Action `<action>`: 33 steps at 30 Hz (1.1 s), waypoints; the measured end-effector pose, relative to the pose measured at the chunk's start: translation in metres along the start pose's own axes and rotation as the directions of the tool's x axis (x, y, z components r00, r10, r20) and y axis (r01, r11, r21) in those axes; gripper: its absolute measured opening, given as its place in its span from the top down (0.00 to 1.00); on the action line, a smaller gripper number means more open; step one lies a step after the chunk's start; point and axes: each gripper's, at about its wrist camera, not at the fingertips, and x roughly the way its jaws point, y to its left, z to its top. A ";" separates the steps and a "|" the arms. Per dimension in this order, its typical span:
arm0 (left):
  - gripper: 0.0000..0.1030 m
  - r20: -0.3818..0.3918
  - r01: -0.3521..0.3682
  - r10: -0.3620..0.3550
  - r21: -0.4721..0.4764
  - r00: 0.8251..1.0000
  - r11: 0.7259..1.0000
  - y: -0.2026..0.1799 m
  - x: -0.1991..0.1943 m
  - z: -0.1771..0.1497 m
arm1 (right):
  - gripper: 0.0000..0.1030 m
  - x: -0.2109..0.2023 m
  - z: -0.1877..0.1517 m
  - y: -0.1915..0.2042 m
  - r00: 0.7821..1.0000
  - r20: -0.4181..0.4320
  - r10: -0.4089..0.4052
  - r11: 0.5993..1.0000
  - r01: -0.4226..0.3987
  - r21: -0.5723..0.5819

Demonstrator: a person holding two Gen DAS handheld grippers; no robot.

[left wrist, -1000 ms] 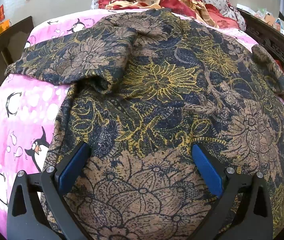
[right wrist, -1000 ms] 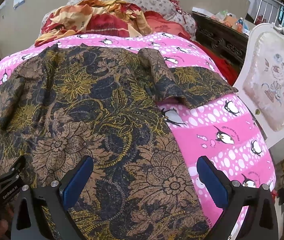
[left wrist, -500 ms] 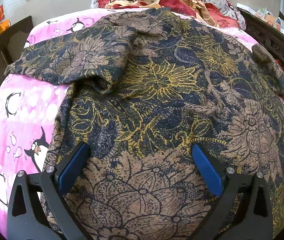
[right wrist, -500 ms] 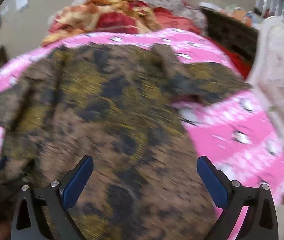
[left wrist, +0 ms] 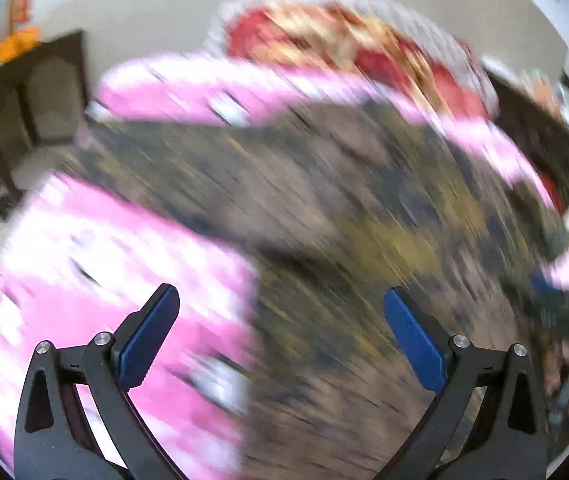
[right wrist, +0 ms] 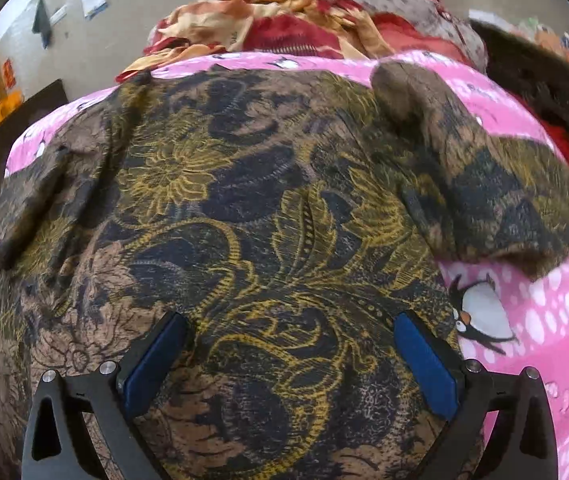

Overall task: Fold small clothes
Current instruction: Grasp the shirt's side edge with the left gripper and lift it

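Our right hand-held gripper (right wrist: 289, 354) hangs spread wide and empty over a brown floral shirt (right wrist: 244, 220) lying flat on the bed's pink penguin blanket (right wrist: 544, 320). Our left hand-held gripper (left wrist: 280, 328), jaws likewise apart, shows over the shirt's (left wrist: 364, 220) left edge in a blurred view.

- We record one brown, navy and gold floral-print fabric shirt (right wrist: 244, 220), spread flat, sleeves out to both sides.
- We note its right sleeve (right wrist: 484, 200) creased, lying on pink.
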 end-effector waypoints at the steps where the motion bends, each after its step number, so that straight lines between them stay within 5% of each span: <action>1: 0.00 0.034 -0.013 0.014 -0.033 0.999 0.999 0.021 -0.002 0.013 | 0.00 0.001 0.000 0.002 1.000 -0.004 -0.016 1.000 0.016 -0.013; 5: 0.00 0.121 -0.019 0.048 -0.229 0.992 0.973 0.122 0.011 0.052 | 0.00 0.000 0.000 0.006 0.999 -0.004 -0.043 0.998 0.043 -0.035; 8: 0.13 0.087 0.106 -0.074 -0.464 0.993 0.880 0.191 0.049 0.060 | 0.00 0.001 0.001 0.004 0.999 -0.004 -0.044 0.998 0.044 -0.035; 11: 0.17 0.076 0.146 -0.125 -0.551 0.989 0.822 0.218 0.076 0.060 | 0.00 0.001 0.001 0.000 0.999 -0.004 -0.047 0.998 0.047 -0.037; 16: 0.26 0.095 0.160 -0.129 -0.547 0.987 0.822 0.227 0.093 0.072 | 0.00 0.001 0.000 0.007 0.999 -0.001 -0.052 0.998 0.052 -0.038; 19: 0.54 0.053 0.126 -0.115 -0.540 0.992 0.832 0.236 0.104 0.087 | 0.00 0.002 0.001 0.007 0.998 -0.003 -0.055 0.998 0.055 -0.039; 21: 0.85 -0.001 0.061 -0.072 -0.518 0.997 0.853 0.235 0.109 0.092 | 0.00 0.004 0.003 0.008 0.998 -0.005 -0.056 0.998 0.056 -0.038; 25: 0.97 -0.011 -0.081 0.083 -0.386 0.996 0.919 0.218 0.093 0.106 | 0.00 0.004 0.003 0.007 0.998 -0.005 -0.057 0.998 0.057 -0.039; 27: 0.97 0.054 -0.184 0.214 -0.335 0.975 0.924 0.213 0.065 0.116 | 0.00 0.004 0.003 0.007 0.998 -0.005 -0.057 0.998 0.056 -0.038; 29: 0.97 0.134 -0.254 0.318 -0.359 0.938 0.898 0.222 0.028 0.129 | 0.00 0.004 0.003 0.007 0.998 -0.005 -0.059 0.998 0.058 -0.040; 33: 0.97 0.248 -0.323 0.442 -0.402 0.862 0.857 0.248 -0.036 0.159 | 0.00 0.004 0.003 0.007 0.998 -0.002 -0.061 0.997 0.061 -0.041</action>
